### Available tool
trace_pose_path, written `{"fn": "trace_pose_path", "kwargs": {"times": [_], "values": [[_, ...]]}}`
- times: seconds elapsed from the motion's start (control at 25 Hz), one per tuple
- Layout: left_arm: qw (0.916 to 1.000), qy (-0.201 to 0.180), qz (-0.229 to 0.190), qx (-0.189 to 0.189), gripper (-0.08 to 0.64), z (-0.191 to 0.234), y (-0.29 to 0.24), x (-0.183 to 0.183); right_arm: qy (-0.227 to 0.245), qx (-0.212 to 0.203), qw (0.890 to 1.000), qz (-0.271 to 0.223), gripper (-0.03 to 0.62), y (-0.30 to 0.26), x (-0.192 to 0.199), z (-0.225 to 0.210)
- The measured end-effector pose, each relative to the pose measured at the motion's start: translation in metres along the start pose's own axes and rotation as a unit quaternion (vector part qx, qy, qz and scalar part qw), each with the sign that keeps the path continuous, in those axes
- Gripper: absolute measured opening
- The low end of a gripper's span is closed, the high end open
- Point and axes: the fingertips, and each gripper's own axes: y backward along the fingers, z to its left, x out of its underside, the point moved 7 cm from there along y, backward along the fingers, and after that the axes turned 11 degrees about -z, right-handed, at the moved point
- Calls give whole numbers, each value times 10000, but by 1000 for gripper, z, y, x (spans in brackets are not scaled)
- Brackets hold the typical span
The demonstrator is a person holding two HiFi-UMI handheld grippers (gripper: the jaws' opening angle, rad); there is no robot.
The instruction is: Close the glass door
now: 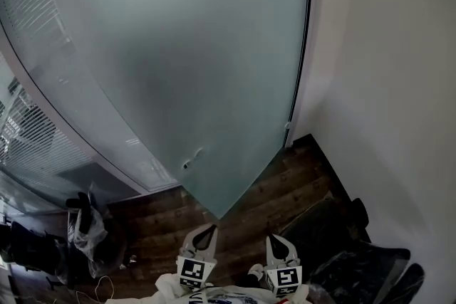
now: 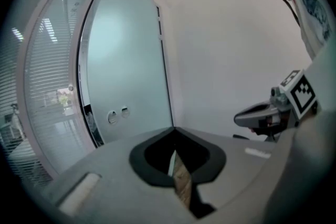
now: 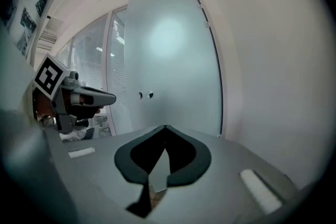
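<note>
The frosted glass door [image 1: 192, 60] stands ajar, hinged along its right edge beside the white wall, its free lower corner pointing toward me. Two small round holes [image 1: 191, 159] sit near its free edge, with no handle visible. My left gripper [image 1: 211, 228] and right gripper [image 1: 273, 238] hover side by side below that corner, apart from the glass. In the left gripper view the door [image 2: 126, 71] is ahead at the left, and the left gripper [image 2: 174, 128] has its tips together on nothing. In the right gripper view the door [image 3: 173, 65] fills the middle, and the right gripper [image 3: 165, 126] is shut and empty.
A white wall [image 1: 385, 82] runs along the right. A glass partition with blinds [image 1: 35, 132] curves off to the left. Dark bags [image 1: 342, 245] lie on the wooden floor [image 1: 285, 181] at the lower right, and a bag with cables [image 1: 89, 231] at the lower left.
</note>
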Motion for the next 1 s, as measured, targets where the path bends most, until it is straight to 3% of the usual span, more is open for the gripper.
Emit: {"fn": "trace_pose_path", "kwargs": {"times": [0.44,0.76,1.0], "values": [[9968,-68,-86,-794,3,-5,3,-3,30,-487,9988,-67,6,-29,-4,-37],[9878,123,113,-1550,2,19,31,11,152,-1196,9927,-20,6,-63,-11,-15],[9849,362,61,-1692,3,46,23,9,295,-1402,9897,24,6,-94,-23,1]]}}
